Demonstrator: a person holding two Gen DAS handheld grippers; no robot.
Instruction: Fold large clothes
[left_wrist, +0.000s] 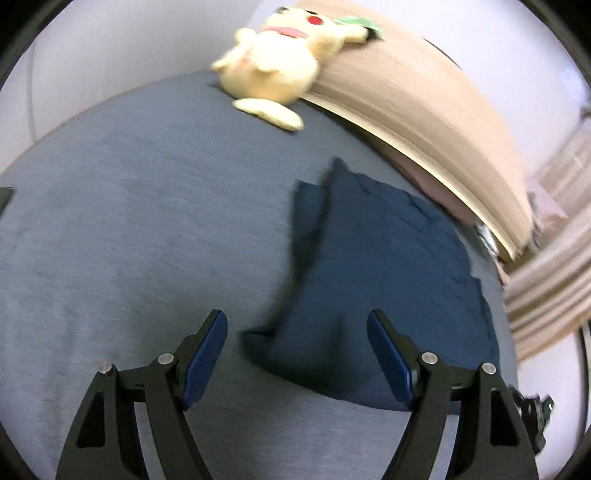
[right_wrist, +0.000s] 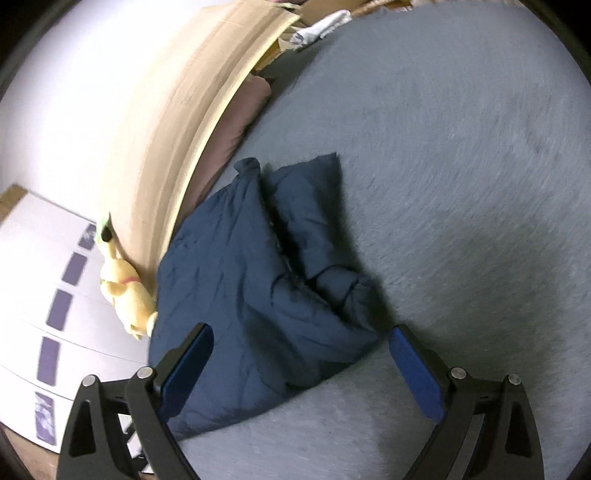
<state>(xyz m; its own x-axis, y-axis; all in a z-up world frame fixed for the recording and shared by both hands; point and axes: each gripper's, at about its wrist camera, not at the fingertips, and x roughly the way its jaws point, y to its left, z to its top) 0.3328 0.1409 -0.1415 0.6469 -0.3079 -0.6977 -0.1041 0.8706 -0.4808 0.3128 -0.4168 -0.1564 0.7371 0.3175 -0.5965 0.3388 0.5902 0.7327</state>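
Navy garment (left_wrist: 373, 280) lies crumpled, roughly bunched on the grey bed (left_wrist: 129, 221) near the wooden headboard (left_wrist: 413, 110), so folding looks barely begun w/ flattening + all folds left; left gripper (left_wrist: 297, 354) & right gripper (right_wrist: 301, 373) both jaws wide, empty.

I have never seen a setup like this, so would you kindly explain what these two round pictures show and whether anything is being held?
There is no robot here: a person carries a hand-held gripper in each hand, and each one has a wide-angle camera looking forward along its two fingers. One picture comes from the left gripper, the other from the right gripper. The black arms with blue pads at the bottom are those fingers. Both grippers stand open and hold nothing. Ahead lies a dark blue garment, crumpled and partly folded on a grey bed sheet. A yellow plush toy leans against the wooden headboard.
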